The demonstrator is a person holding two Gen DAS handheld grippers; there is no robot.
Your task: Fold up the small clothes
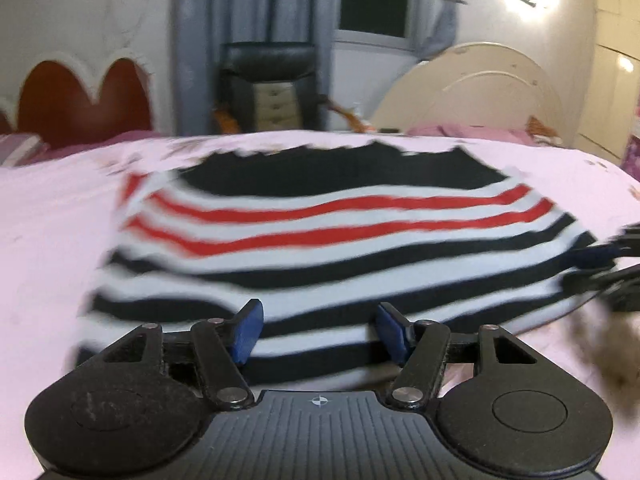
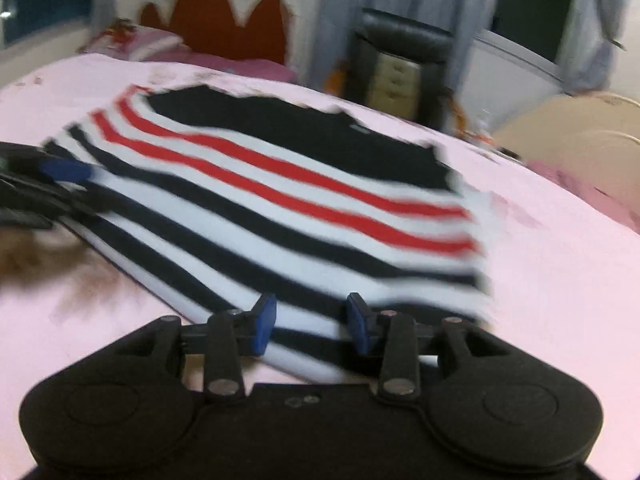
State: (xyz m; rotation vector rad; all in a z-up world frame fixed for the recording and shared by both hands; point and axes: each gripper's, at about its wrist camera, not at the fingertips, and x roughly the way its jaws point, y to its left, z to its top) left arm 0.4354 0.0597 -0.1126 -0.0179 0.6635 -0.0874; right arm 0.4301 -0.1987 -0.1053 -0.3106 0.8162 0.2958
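a striped sweater (image 1: pixel 320 240), white with black and red bands and a black top panel, lies spread on a pink bed sheet (image 1: pixel 48 240). the left hand-held gripper (image 1: pixel 318 334) sits at the sweater's near hem with its blue pads apart and striped cloth showing between them; whether the pads press on the cloth cannot be told through the blur. the right hand-held gripper (image 2: pixel 312 326) sits at the near edge too, its pads apart with fabric between them, grip equally unclear. behind the bed stand a red scalloped headboard (image 2: pixel 224 28), a black chair (image 1: pixel 272 80) and grey curtains (image 1: pixel 256 8)
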